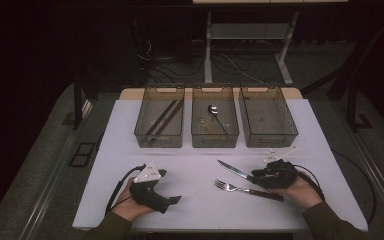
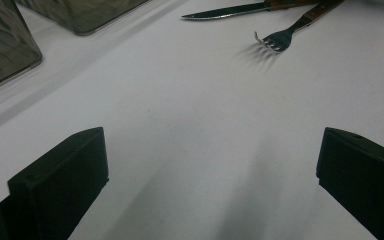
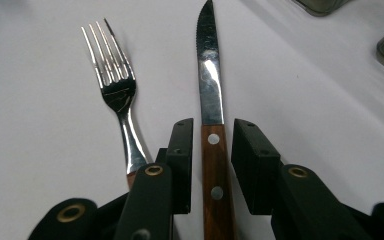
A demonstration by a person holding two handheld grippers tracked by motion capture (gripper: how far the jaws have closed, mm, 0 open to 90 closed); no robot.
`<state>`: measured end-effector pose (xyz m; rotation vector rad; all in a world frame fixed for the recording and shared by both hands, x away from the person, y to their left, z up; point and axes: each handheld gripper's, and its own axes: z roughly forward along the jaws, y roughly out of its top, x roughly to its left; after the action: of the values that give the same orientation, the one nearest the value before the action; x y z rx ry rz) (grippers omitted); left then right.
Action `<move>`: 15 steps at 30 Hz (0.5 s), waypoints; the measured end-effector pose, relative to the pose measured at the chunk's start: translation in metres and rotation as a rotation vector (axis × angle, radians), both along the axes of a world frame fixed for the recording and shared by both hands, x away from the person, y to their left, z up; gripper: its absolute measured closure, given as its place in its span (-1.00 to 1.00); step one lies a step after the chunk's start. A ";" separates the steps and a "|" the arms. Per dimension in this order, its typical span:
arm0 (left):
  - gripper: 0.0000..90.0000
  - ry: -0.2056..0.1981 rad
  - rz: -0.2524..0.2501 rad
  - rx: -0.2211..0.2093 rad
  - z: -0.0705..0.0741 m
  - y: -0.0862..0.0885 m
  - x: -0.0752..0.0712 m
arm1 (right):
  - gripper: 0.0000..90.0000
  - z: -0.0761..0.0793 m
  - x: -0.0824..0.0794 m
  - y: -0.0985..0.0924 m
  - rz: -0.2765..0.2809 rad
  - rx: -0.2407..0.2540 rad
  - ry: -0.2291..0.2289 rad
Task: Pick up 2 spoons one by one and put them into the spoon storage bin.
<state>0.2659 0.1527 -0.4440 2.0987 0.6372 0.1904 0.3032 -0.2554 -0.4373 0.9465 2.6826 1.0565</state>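
1. My right tongs (image 3: 212,165) lie low on the worktop (image 1: 195,210) with the knife's (image 3: 211,100) wooden handle between the two jaws. The jaws stand a little apart, with a thin gap on each side of the handle, so they do not squeeze it now.
2. The knife blade points straight out in front of these tongs. The fork (image 3: 114,95) lies just beside the knife, past one jaw, and its handle runs under that jaw.
3. To do this step well, I think I should keep the handle in the middle of the gap and squeeze slowly, so the knife does not spin or slide.
4. I must mind the fork. It is so near that a jaw could push it or pinch it too.
5. My left tongs (image 2: 210,185) rest with jaws wide apart and nothing between them. The knife and fork are far out in front of them.
6. Three bins (image 1: 215,122) stand well beyond both tongs. The first two have some long things inside, but they are dark and hard to make out.
7. The end of the knife handle is cut off in my right gripper view.
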 end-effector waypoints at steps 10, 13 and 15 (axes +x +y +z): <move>-1.00 0.001 -0.001 0.001 0.000 0.000 0.000 | 0.59 -0.006 0.006 0.007 0.009 -0.011 0.006; -1.00 0.000 -0.002 0.001 0.000 0.000 0.000 | 0.60 -0.007 0.006 0.009 0.018 -0.021 -0.002; -1.00 0.000 -0.002 0.001 0.000 0.000 0.000 | 0.62 -0.007 0.005 0.010 0.018 -0.029 -0.011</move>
<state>0.2660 0.1523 -0.4443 2.1002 0.6357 0.1893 0.3079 -0.2450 -0.4443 0.9100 2.6951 1.0205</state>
